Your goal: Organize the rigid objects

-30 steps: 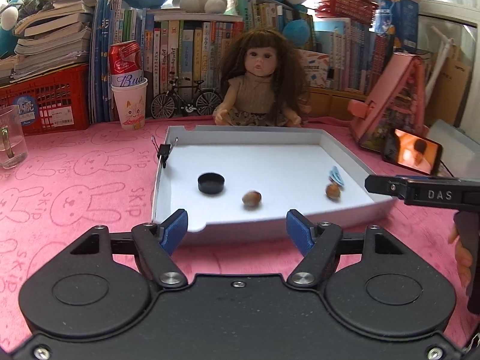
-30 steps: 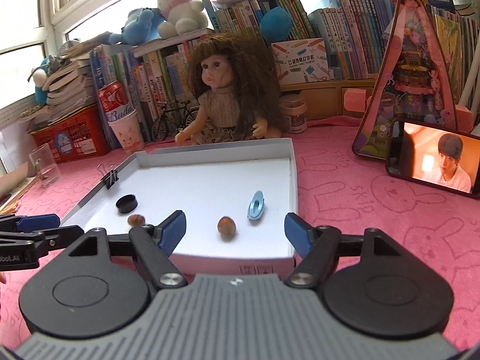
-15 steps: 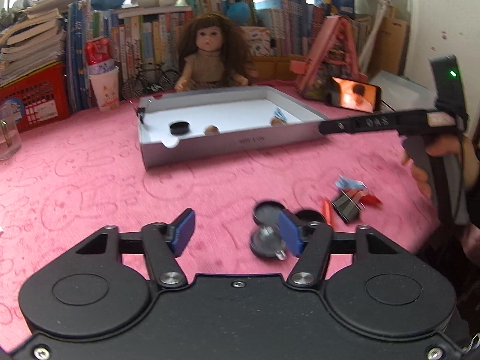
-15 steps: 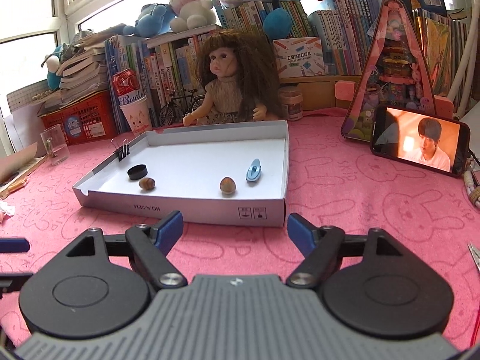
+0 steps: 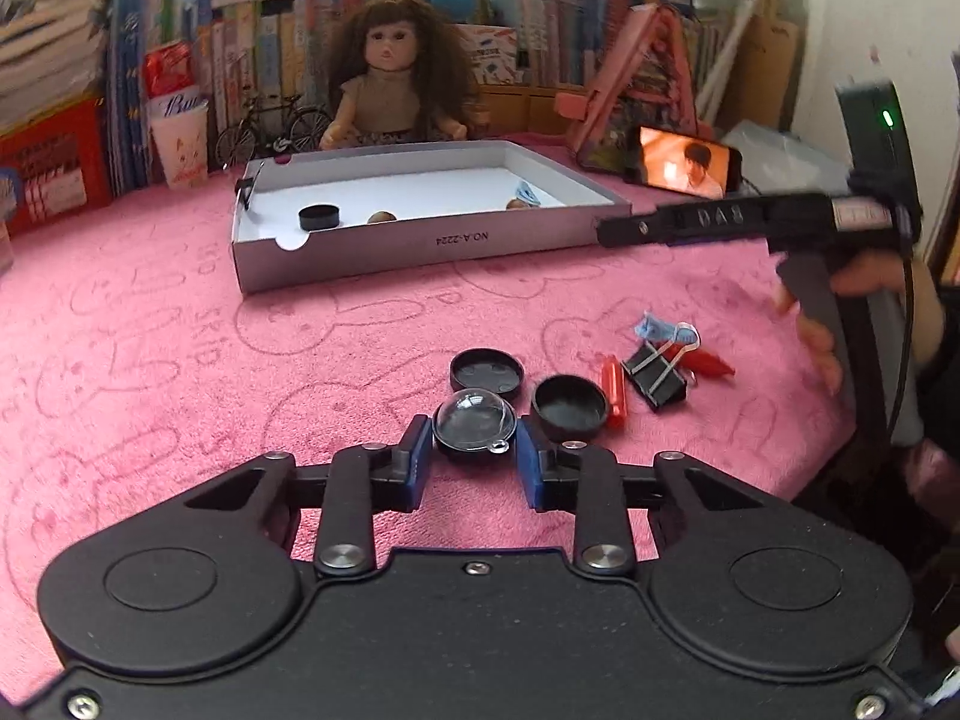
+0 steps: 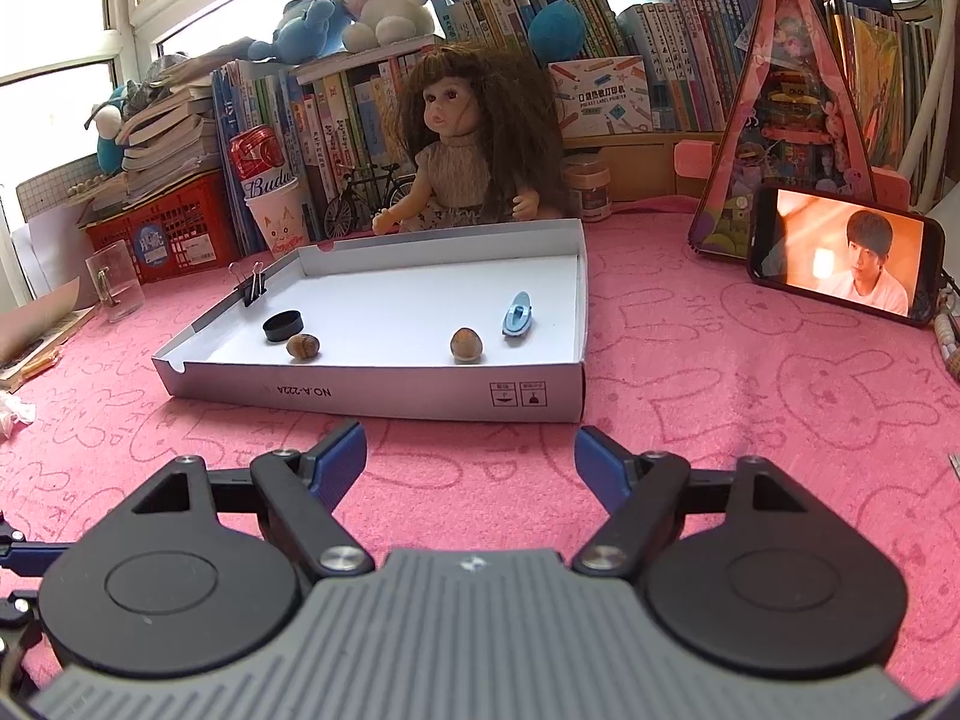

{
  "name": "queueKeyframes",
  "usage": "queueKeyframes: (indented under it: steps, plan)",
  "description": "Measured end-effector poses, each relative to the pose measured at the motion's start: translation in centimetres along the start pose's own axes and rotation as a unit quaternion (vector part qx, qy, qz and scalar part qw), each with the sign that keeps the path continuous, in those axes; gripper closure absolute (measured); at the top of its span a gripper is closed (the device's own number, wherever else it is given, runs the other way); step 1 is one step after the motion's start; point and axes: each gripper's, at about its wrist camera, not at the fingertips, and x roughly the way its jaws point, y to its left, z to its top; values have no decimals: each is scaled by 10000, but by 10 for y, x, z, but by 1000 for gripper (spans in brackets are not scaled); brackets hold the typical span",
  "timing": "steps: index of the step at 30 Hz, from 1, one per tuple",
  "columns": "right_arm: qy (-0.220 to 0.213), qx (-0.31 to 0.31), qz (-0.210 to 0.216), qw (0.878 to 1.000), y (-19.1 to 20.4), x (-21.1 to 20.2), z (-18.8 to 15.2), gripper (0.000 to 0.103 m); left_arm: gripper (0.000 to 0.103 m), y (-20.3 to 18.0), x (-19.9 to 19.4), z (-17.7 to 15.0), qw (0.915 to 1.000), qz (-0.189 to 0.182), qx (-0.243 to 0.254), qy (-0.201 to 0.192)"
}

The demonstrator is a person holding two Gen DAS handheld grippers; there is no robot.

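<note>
Now left gripper [image 5: 474, 441] fingers closing on clear dome [image 5: 474, 422], bulge upward, right gripper [image 6: 470, 450] fingers wide, empty.

The left wrist view looks forward and down along its jaws, sitting low and close over the pink cloth [image 5: 150, 330], with small items right at its fingertips and the white box [image 5: 420, 240] well beyond them. The right wrist view faces the same way from nearer that box [image 6: 384, 387], which lies just ahead of its jaws. Both views share the box, the doll [image 5: 396, 84] behind it, the phone [image 6: 846, 258] and the bookshelf backdrop.
</note>
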Motion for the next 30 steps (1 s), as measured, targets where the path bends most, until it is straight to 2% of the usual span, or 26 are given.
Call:
queueKeyframes:
  steps: [3, 5, 6, 8, 11, 13, 15, 19, 23, 26, 30]
  plan:
    - [12, 17, 24, 10000, 0, 0, 0, 18, 75, 21, 3, 4, 9973, -252, -696, 13]
    - [17, 13, 27, 10000, 1, 1, 0, 18, 75, 41, 6, 6, 9900, -472, -1328, 27]
    - [21, 18, 31, 10000, 1, 1, 0, 18, 75, 53, 7, 7, 9853, -499, -1633, 26]
    - [29, 15, 38, 10000, 3, 2, 0, 18, 75, 69, 7, 9, 9806, -283, -1941, -36]
    - [42, -26, 31, 10000, 5, 3, -2, 18, 74, 84, 7, 12, 9806, 196, -1945, -178]
    - [64, -45, 36, 10000, 6, 4, -2, 18, 66, 94, 6, 13, 9791, 320, -1987, -291]
    - [80, -54, 42, 9999, 7, 6, -3, 18, 64, 101, 3, 15, 9765, 457, -2064, -416]
    - [95, -54, 55, 9999, 9, 8, -2, 18, 66, 114, 3, 19, 9718, 1023, -2062, -505]
    - [96, -70, 61, 9999, 10, 8, -2, 18, 66, 122, 0, 19, 9693, 1164, -2091, -569]
    - [108, -67, 52, 9999, 12, 9, -3, 18, 66, 117, -4, 19, 9715, 1408, -1796, -643]
    - [131, -57, 81, 9999, 12, 10, -4, 18, 65, 107, -9, 17, 9760, 1400, -1513, -696]
